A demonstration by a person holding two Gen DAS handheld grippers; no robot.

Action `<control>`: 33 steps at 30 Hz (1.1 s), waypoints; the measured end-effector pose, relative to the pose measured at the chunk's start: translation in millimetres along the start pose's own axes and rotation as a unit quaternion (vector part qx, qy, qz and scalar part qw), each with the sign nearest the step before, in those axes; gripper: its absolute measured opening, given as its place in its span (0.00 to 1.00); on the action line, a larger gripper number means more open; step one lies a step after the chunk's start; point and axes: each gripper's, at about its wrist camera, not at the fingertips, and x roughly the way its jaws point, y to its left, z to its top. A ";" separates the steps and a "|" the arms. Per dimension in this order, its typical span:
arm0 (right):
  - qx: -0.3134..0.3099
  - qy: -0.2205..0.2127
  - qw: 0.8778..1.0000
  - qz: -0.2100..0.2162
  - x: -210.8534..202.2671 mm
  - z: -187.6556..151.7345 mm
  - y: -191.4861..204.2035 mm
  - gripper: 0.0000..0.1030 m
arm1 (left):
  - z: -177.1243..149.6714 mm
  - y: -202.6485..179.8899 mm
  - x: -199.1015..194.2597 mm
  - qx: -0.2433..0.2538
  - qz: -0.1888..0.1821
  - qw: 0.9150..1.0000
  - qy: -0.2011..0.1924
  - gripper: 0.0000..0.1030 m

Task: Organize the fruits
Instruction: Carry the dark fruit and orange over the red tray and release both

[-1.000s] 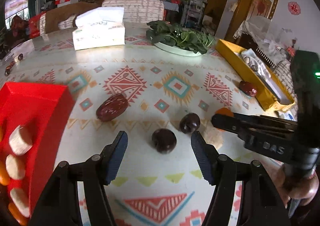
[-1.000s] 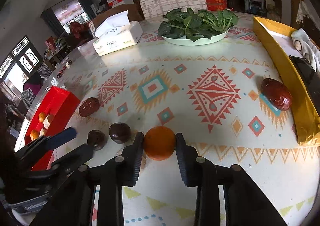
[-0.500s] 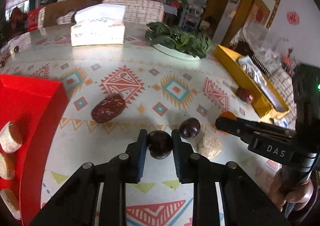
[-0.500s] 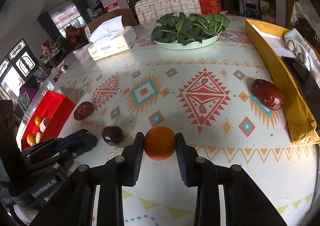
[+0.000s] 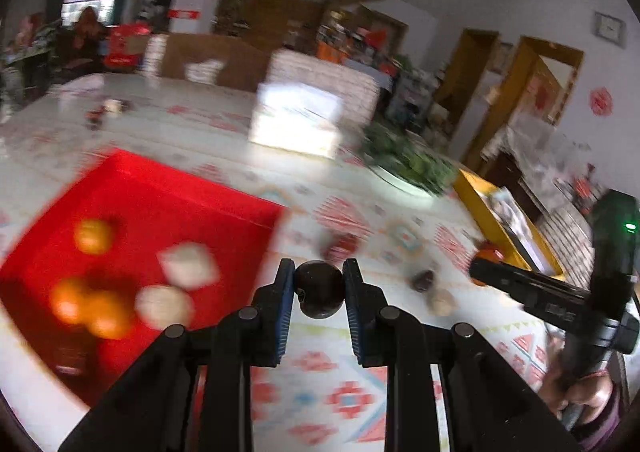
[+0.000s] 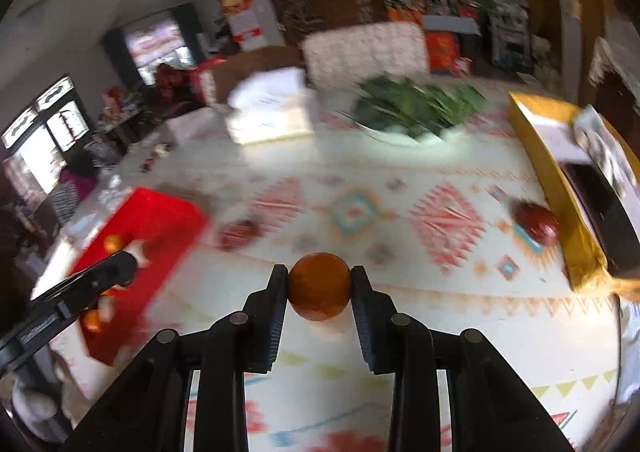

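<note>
Fruit gripped in both hands
Left gripper (image 5: 319, 288) fingers clamp a dark plum (image 5: 319, 289), red tray (image 5: 168, 192) lower-left; right gripper (image 6: 319, 286) clamps an orange (image 6: 319, 286).

Left hand-held gripper (image 5: 319, 289), black two-finger frame with blue ribbed pads: jaws closed on a small, round, dark glossy fruit (image 5: 319, 288), pads pressing both its sides, fingers angled downward. Right hand-held gripper (image 6: 319, 286), black frame with dark ribbed pads: jaws clamped on a round orange fruit (image 6: 319, 286), likewise angled downward. In the left wrist view, a person's hand (image 5: 580, 398) grips the right tool's handle at lower right.
</note>
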 end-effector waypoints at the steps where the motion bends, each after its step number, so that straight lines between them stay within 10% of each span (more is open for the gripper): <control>1: -0.013 -0.002 1.000 0.011 -3.0 4.5 14.6 0.34 | 2.4 7.7 -5.6 -0.003 0.010 1.000 -0.006 0.23; 10: -0.056 0.048 0.991 0.112 34.1 28.1 117.5 0.34 | 5.4 114.0 -23.7 -0.082 0.104 0.991 -0.001 0.23; 23: -0.087 0.133 0.980 0.123 120.8 5.3 186.0 0.34 | -1.3 168.4 -13.4 -0.122 0.115 0.986 0.017 0.24; 33: -0.089 0.132 0.980 0.120 121.8 0.2 192.1 0.37 | -2.8 146.1 -43.7 -0.110 0.126 0.986 -0.014 0.55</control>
